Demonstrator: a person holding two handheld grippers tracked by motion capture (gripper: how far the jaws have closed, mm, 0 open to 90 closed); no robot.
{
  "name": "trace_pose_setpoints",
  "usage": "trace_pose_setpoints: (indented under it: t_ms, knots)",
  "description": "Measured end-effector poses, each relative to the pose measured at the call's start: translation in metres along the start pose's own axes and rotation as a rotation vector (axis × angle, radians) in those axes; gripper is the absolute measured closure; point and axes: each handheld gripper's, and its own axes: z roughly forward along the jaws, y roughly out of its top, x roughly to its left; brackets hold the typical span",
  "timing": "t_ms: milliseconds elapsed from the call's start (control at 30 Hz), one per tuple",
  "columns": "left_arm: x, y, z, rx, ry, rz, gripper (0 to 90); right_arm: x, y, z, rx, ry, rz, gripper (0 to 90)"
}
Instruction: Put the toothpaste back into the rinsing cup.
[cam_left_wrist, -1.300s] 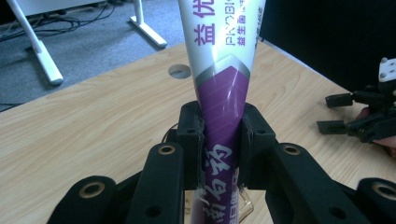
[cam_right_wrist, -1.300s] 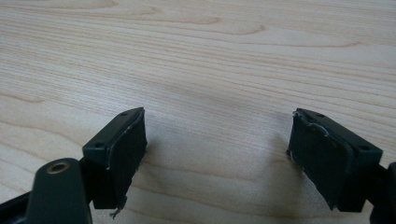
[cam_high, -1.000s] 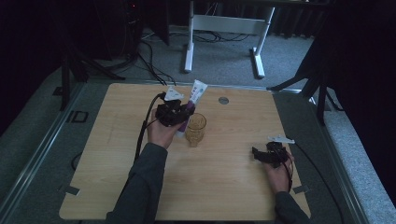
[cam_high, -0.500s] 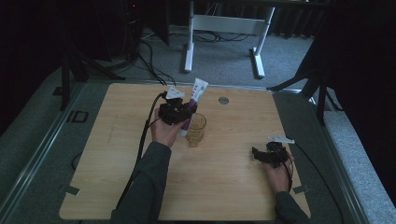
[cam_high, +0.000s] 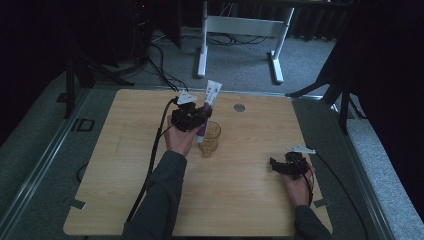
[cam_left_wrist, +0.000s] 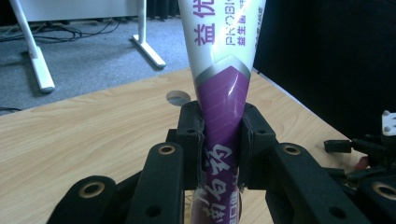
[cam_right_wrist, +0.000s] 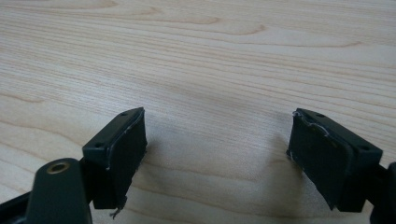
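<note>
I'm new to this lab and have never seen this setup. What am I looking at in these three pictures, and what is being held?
A person sits at a light wooden table holding a black two-jaw gripper in each hand. The high view looks down from above; the other two pictures come from cameras riding on the grippers. The left gripper is shut on a white and purple toothpaste tube, its lower end at an amber glass cup. The right gripper rests low over the wood, jaws open, holding nothing. A small grey round disc sits in the tabletop.
</note>
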Motion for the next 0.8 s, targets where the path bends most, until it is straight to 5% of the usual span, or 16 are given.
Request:
trace_pose_setpoints:
  t_ms: [800]
  knots:
    - [-0.007, 0.008, 0.013, -0.081, 0.010, -0.012, 73.6, 0.000, 0.000, 0.000, 0.000, 0.000, 0.000, 19.0]
